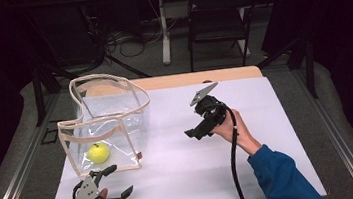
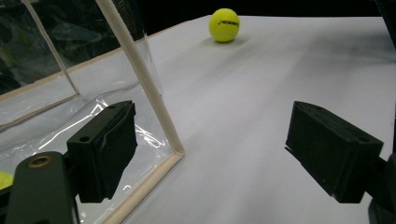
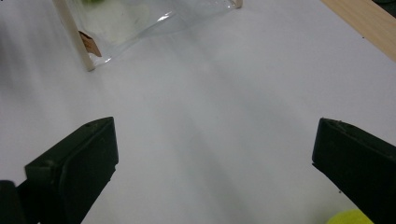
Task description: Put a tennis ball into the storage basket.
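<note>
High view: a clear plastic bag (image 1: pixel 111 122) with cream fabric trim stands open on a smooth white table (image 1: pixel 186 158). A fuzzy yellow-green tennis ball (image 1: pixel 98 152) lies inside it, on the bag's floor. The left gripper (image 1: pixel 115 180), held at the table's near edge, has its black jaws spread apart and empty, one tip just beside the bag's near bottom edge, close to the ball. The right gripper (image 1: pixel 198 131), held by a hand in a blue sleeve, sits well apart from the bag.

Left gripper view: blocky matte jaws stand wide apart, empty. The left jaw overlaps the bag's glossy wall; the bag's trimmed corner lies between the jaws. A second tennis ball (image 2: pixel 224 25) rests far beyond them.

Right gripper view: the jaws are wide apart with bare table between them. The bag's corner lies beyond the left jaw. A yellow-green ball edge (image 3: pixel 351 217) peeks beside the right jaw.
</note>
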The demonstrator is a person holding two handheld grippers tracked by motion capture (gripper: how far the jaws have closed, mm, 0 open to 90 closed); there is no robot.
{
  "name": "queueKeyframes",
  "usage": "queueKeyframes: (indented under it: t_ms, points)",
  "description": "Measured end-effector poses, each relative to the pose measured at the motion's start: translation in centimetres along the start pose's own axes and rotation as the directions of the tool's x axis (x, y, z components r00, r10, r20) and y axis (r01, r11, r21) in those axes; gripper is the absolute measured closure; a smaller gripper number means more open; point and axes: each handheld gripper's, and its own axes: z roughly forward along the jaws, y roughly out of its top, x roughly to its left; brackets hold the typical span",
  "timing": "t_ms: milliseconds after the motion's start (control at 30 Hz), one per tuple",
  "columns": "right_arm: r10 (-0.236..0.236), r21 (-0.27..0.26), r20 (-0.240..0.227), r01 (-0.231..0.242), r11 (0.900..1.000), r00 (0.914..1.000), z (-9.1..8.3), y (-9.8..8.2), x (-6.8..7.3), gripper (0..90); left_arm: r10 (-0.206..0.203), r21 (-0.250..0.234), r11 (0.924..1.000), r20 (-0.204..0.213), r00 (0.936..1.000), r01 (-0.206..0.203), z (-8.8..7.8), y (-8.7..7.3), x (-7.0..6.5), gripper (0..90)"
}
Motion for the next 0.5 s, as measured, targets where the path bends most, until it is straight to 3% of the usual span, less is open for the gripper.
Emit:
queueKeyframes:
  t_ms: [500]
  points:
    - [0.027,0.012,0.002,-0.027,1.0,0.9996,0.1,-2.9,-0.2,0.0,-0.003,0.004,1.0,-0.012,0.9999,0.003,-0.3,-0.1,-0.2,16.0]
